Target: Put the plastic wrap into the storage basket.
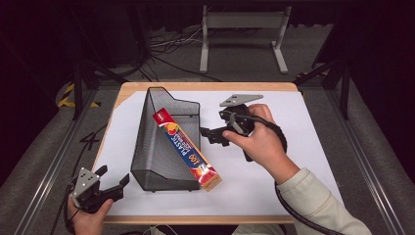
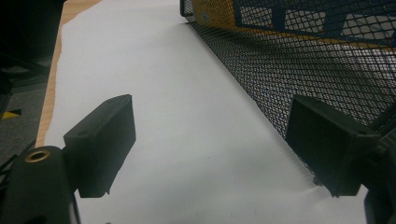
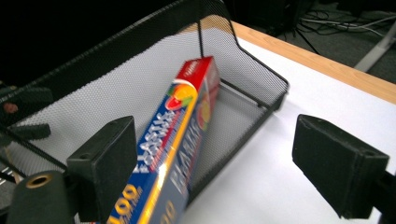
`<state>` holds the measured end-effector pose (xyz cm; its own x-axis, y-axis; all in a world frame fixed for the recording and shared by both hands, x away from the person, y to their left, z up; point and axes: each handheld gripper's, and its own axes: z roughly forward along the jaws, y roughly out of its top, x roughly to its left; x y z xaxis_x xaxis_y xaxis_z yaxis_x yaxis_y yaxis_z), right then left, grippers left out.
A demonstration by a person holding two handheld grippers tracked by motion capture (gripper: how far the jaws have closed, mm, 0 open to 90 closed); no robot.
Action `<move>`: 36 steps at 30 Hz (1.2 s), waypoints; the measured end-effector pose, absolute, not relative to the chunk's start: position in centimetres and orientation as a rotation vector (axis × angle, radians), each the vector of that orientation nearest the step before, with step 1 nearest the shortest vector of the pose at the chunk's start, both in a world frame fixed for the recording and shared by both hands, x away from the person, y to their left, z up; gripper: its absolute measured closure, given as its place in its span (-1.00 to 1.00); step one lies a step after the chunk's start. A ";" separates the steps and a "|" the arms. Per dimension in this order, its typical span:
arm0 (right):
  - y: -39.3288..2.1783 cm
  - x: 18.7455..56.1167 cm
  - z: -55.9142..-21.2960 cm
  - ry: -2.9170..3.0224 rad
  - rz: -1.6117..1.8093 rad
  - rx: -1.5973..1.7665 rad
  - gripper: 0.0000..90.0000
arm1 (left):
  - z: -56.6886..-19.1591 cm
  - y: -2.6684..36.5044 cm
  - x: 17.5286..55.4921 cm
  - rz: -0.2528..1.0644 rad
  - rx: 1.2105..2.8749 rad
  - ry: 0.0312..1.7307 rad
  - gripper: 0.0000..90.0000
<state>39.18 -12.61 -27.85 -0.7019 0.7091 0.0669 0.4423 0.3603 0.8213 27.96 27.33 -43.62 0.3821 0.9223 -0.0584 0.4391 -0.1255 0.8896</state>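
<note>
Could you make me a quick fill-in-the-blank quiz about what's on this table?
1. The long cardboard box of plastic wrap leans across the rim of the black wire ____ basket.
2. The right gripper has its jaws ____, with nothing between them.
3. The left gripper sits near the table's ____ edge, beside the basket.

Missing words: mesh; open; front

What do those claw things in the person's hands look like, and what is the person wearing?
Each claw is black, with two blocky square-ended jaws and a grey three-cornered plate on top. The left claw shows a brass-coloured ring near one jaw. A thick black cable trails from the right claw. The person wears a pale cream sleeve.
</note>
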 end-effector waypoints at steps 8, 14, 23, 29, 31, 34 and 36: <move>-16.5 38.9 -27.3 2.308 1.250 1.031 -0.68 | -43.6 27.3 27.9 0.669 1.734 1.203 -0.63; -19.9 38.8 -27.0 2.268 1.252 1.029 -0.68 | -43.6 27.3 28.0 0.669 1.733 1.206 -0.63; -23.8 39.0 -27.0 2.235 1.248 1.035 -0.68 | -43.6 27.2 28.0 0.672 1.736 1.205 -0.63; -26.0 39.1 -27.6 2.198 1.259 1.071 -0.68 | -43.7 27.2 28.0 0.671 1.732 1.207 -0.63; -26.7 39.0 -28.1 2.186 1.265 1.083 -0.68 | -43.6 27.2 28.0 0.671 1.734 1.206 -0.63; -27.8 38.9 -29.2 2.157 1.262 1.094 -0.68 | -43.6 27.2 28.0 0.671 1.734 1.208 -0.63; -28.1 38.9 -29.6 2.150 1.255 1.096 -0.68 | -43.6 27.2 28.0 0.674 1.737 1.205 -0.63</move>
